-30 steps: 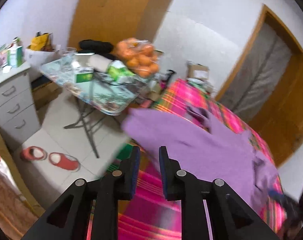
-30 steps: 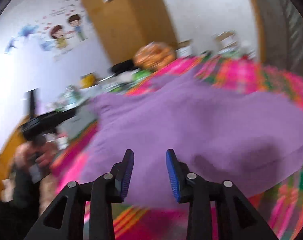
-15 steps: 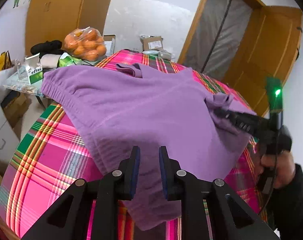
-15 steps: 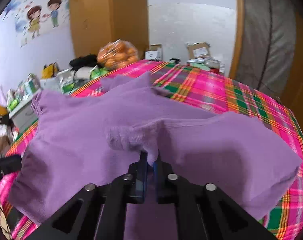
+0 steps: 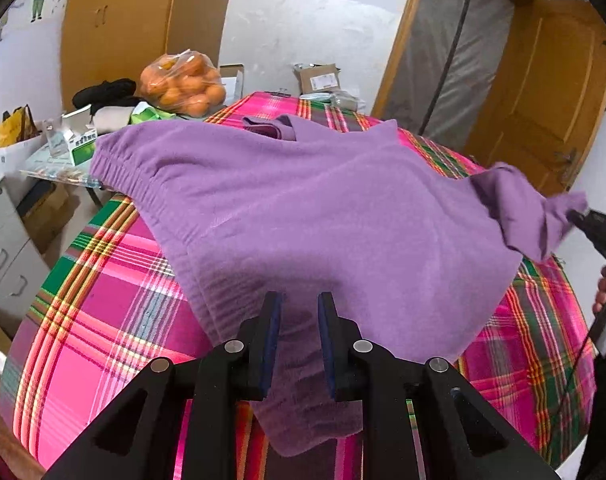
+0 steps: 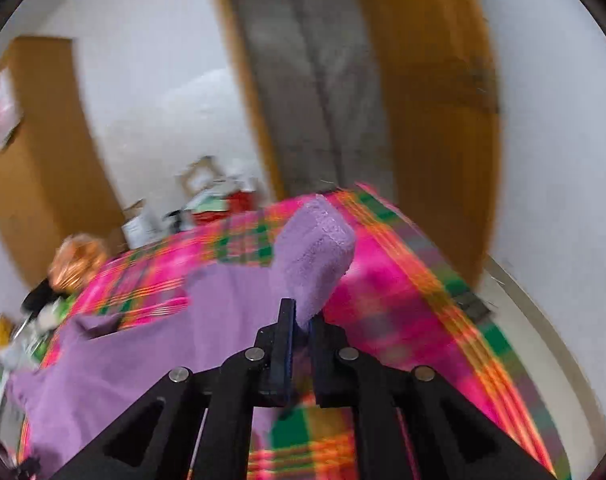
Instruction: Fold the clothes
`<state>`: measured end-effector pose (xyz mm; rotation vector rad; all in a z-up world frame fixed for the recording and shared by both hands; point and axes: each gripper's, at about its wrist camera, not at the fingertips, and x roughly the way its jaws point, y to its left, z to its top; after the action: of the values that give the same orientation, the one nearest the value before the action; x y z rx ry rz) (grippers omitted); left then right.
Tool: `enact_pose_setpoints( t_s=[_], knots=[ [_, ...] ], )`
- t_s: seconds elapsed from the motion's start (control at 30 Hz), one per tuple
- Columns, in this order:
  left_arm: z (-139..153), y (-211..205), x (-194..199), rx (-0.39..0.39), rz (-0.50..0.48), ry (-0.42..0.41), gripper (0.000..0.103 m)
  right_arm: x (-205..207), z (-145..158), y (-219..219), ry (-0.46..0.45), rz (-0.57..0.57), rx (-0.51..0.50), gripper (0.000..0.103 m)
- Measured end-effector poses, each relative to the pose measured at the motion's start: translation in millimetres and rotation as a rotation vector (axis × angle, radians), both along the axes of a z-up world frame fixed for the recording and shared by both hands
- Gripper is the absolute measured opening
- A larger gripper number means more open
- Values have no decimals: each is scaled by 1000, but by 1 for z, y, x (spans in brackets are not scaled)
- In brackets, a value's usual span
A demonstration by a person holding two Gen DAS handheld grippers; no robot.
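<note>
While pinching purple garment, right hand-held gripper tilted.

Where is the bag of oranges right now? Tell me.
In the left wrist view the bag of oranges sits at upper left, beyond the far edge of the purple garment, in front of the wooden wardrobe.

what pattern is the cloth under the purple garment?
Pink plaid with green, orange and yellow stripes; the tablecloth shows best in the left wrist view.
</note>
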<state>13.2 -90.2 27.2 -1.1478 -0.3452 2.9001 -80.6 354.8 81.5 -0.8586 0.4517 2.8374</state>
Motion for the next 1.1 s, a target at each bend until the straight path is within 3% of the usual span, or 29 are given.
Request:
enact_pose_setpoints(
  t_s=[0.13, 0.27, 0.37, 0.57, 0.73, 0.77, 0.8, 1.0, 1.1],
  knots=[
    [4, 1, 7, -36, 37, 12, 20, 10, -5, -11, 0, 62, -2, 14],
    [5, -2, 14, -58, 73, 5, 36, 12, 0, -41, 21, 203, -13, 22],
    [3, -3, 18, -68, 91, -13, 38, 13, 3, -65, 34, 298, 2, 22],
    [-11, 0, 21, -19, 60, -72, 40, 29, 10, -98, 68, 399, 13, 22],
    [-17, 0, 21, 12, 65, -63, 43, 40, 14, -102, 86, 418, 16, 24],
    [-18, -1, 21, 13, 69, -53, 41, 41, 13, -104, 83, 423, 16, 24],
    [-18, -1, 21, 3, 75, -45, 30, 40, 12, -104, 80, 428, 15, 24],
    [-16, -17, 26, 29, 109, -22, 17, 35, 6, -119, 48, 490, 7, 24],
    [-10, -44, 34, 50, 167, -2, 16, 33, 8, -135, 48, 546, 22, 24]
  ],
)
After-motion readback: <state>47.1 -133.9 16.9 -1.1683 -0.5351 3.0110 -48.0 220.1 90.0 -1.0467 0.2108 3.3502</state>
